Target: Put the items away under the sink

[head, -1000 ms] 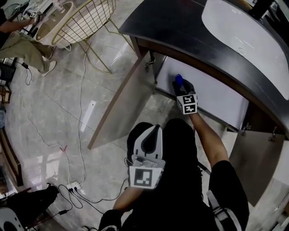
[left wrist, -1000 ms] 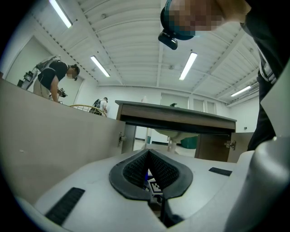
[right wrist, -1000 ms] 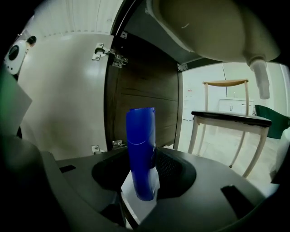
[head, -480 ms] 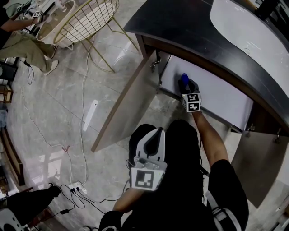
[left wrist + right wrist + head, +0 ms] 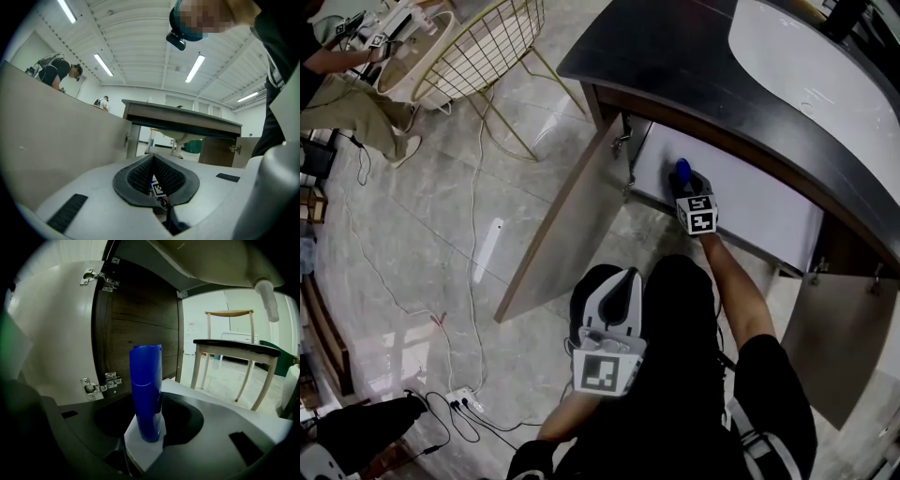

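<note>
Head view shows the right gripper (image 5: 686, 187), clenched on the blue bottle (image 5: 682, 170), sunk slightly lower inside the open cabinet (image 5: 759, 208). Set-down looks close; the left gripper (image 5: 617, 286) stays closed and empty.

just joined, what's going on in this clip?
A person crouches at the open cabinet under the sink. The right gripper holds a blue bottle upright between its fingers, inside the cabinet. The left gripper is shut and empty, near the person's lap.
</note>
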Tool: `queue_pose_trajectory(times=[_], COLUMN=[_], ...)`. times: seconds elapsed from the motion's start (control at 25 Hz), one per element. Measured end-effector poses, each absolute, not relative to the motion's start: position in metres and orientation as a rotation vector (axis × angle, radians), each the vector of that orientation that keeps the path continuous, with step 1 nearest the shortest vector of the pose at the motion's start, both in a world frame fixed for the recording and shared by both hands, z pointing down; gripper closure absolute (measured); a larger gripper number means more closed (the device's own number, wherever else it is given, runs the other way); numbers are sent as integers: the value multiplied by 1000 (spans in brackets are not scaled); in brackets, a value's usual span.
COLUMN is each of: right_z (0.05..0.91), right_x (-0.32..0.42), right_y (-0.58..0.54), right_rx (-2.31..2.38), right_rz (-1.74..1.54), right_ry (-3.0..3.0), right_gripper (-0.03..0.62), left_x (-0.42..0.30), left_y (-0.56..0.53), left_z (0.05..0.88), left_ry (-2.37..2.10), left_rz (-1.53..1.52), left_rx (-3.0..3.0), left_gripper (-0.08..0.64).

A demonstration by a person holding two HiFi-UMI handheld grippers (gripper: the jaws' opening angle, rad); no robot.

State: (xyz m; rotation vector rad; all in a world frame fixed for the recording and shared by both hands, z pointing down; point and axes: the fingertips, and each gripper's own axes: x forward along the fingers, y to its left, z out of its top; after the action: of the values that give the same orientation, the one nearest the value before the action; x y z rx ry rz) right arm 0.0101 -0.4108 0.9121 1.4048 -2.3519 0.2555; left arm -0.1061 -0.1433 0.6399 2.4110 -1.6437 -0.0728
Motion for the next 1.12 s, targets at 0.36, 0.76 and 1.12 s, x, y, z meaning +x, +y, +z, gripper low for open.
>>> queue_pose_trajectory(times=[0.36, 0.76, 1.12], right_z=[912, 912, 843], right_x=[20, 57, 65], right_y=[-396, -346, -280], right_rx=[1427, 1441, 1391], right_rz=[316, 438, 743], right_ry=[-2344, -2220, -2069], right_gripper=[399, 550, 581], left_x=[-103, -94, -90], left_y=[-147, -178, -198], left_z=[645, 635, 534], left_ry=[-1623, -1550, -1531], left_rz=[-84, -71, 76], left_rx=[2410, 2430, 2407], left_gripper=[545, 545, 545])
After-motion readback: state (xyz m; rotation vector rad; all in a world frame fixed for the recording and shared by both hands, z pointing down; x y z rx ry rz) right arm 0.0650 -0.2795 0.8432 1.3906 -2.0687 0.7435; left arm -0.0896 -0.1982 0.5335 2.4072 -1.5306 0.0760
